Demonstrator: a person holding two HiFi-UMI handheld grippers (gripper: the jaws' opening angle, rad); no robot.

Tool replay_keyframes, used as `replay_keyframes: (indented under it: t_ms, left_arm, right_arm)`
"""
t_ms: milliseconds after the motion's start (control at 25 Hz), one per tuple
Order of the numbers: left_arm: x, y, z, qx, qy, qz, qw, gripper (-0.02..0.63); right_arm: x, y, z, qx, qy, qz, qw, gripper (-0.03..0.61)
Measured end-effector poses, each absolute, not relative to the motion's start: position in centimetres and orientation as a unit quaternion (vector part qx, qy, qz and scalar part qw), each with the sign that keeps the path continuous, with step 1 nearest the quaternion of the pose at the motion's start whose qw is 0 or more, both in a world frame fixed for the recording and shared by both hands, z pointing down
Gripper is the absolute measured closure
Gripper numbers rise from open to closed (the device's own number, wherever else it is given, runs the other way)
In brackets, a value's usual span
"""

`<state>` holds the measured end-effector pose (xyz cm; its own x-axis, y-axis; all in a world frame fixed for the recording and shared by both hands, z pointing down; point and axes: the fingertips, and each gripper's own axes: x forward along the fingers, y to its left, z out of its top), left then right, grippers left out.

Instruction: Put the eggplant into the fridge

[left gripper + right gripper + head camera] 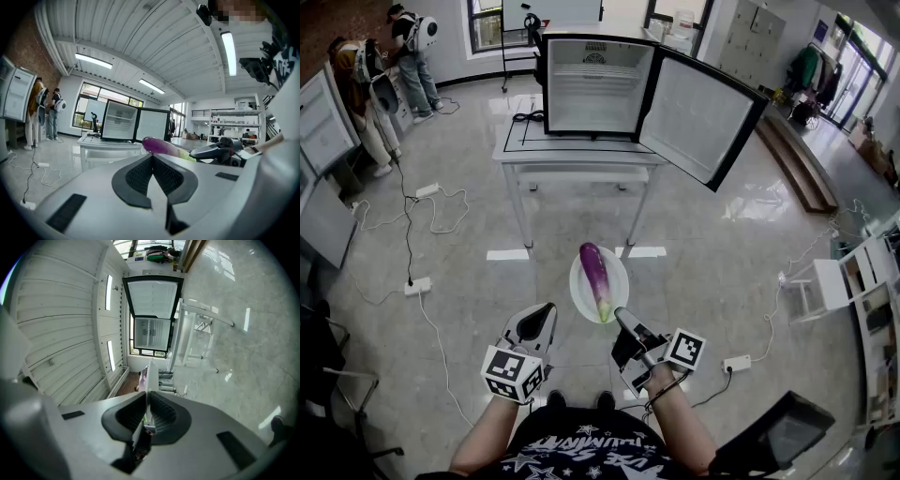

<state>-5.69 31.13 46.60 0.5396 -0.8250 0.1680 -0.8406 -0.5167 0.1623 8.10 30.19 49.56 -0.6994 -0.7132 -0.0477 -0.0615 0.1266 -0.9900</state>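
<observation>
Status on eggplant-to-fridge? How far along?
Done: the fridge on the table has its door open, and the eggplant lies on a white plate.
In hand: the right hand-held gripper is clamped on the plate's rim, holding it above the floor short of the table. The left hand-held gripper is shut and empty.
Left: carry it over and put the eggplant inside.

Bright even daylight, window glare on the glossy floor (741, 244), lit ceiling strip lights (228, 51), strong fisheye bending at edges, sharp focus.
</observation>
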Motion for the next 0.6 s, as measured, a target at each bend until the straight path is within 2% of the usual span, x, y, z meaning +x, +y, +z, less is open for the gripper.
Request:
replay_keyframes:
  t_ms: [600]
  left_arm:
    - [-3.8,29.5,46.8,0.877,-0.465,0.035,0.114,0.604]
  right_arm:
    - [9.1,29.4,49.6,-0.275,0.699,-0.600,0.275,0.555]
